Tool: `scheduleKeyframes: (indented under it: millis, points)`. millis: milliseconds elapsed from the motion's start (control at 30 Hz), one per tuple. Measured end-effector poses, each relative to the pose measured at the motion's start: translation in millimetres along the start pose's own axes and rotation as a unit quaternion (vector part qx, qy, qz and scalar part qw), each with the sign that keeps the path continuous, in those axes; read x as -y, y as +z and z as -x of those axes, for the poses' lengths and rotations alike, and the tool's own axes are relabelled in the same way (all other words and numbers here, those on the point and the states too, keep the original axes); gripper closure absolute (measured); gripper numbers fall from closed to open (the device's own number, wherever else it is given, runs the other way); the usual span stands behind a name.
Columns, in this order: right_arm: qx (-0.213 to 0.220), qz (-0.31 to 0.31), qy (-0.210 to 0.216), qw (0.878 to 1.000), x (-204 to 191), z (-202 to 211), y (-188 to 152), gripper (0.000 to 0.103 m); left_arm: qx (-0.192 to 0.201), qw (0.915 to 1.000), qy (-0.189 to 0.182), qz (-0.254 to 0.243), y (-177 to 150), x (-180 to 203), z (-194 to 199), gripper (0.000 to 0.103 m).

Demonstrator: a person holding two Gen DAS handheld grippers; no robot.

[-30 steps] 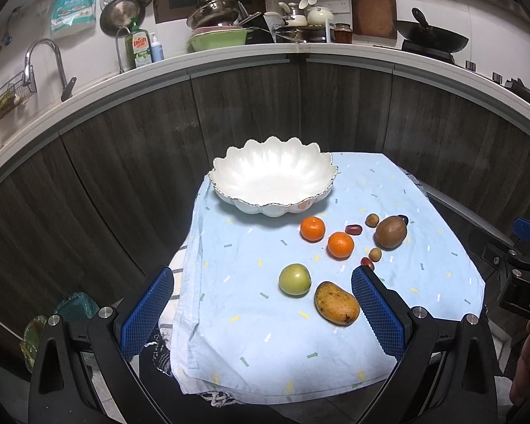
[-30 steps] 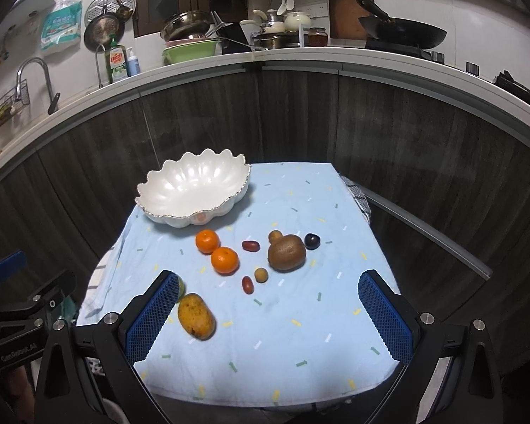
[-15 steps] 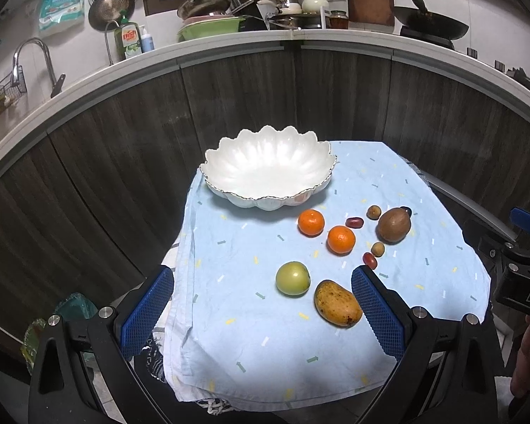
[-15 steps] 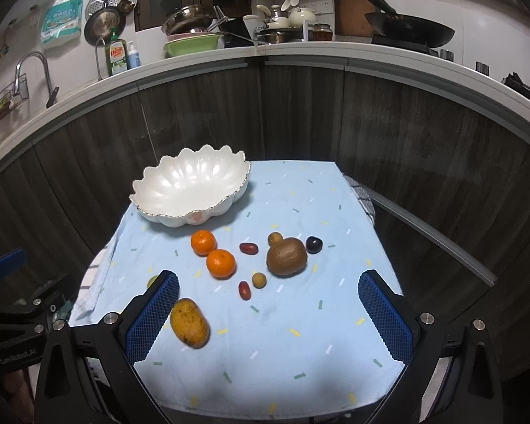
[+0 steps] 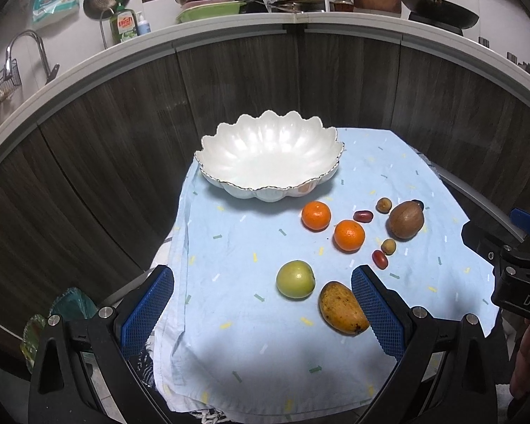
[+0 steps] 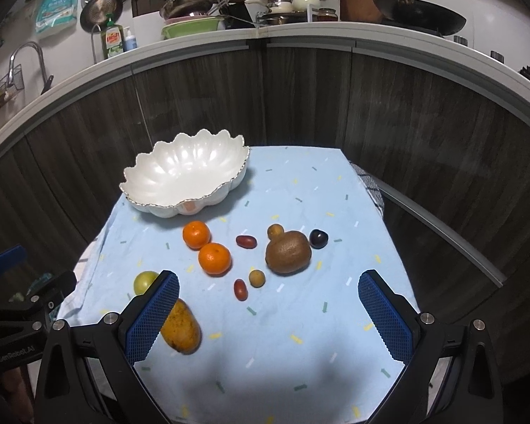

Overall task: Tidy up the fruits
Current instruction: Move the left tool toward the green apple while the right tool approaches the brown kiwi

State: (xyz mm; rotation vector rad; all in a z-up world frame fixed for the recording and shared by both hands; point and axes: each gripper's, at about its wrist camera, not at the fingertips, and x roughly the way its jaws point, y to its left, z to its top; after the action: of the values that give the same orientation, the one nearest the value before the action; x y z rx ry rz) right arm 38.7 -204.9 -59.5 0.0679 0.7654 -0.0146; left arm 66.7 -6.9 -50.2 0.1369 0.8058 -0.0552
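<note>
An empty white scalloped bowl [image 5: 268,162] [image 6: 183,176] stands at the back of a light blue cloth [image 5: 229,318]. In front of it lie two oranges [image 5: 316,215] [image 5: 349,235], a green apple [image 5: 295,279], a mango [image 5: 341,307], a brown kiwi [image 5: 404,219] and several small red, tan and dark fruits. My left gripper [image 5: 261,312] is open and empty above the cloth's near edge, the mango by its right finger. My right gripper [image 6: 268,314] is open and empty above the near edge, facing the kiwi [image 6: 288,256] and oranges [image 6: 214,258]; its left finger partly hides the mango [image 6: 182,332] and apple [image 6: 145,281].
Dark wood cabinet fronts [image 5: 229,81] curve behind the small table. The counter above holds pots, a wok [image 5: 438,9], a dish-soap bottle [image 5: 123,24] and a sink tap [image 5: 24,49]. A striped towel [image 6: 369,187] hangs at the table's right edge.
Both grippers have moved forward and slightly lower toward the table; the bowl and fruits look larger and nearer. Nothing on the cloth has moved.
</note>
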Motion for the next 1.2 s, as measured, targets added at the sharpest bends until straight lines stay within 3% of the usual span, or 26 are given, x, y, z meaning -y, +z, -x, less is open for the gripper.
scheduleKeyframes:
  millis: [967, 1200]
  points:
    - [-0.044, 0.015, 0.003, 0.999, 3.7, -90.7, -0.7, 0.000, -0.063, 0.9980, -0.006, 0.002, -0.5, 10.4, -97.4, 0.001]
    - [-0.054, 0.013, 0.006, 0.998, 6.2, -110.3, -3.4, 0.000, -0.075, 0.9972, -0.007, -0.002, -3.8, 14.9, -117.3, 0.009]
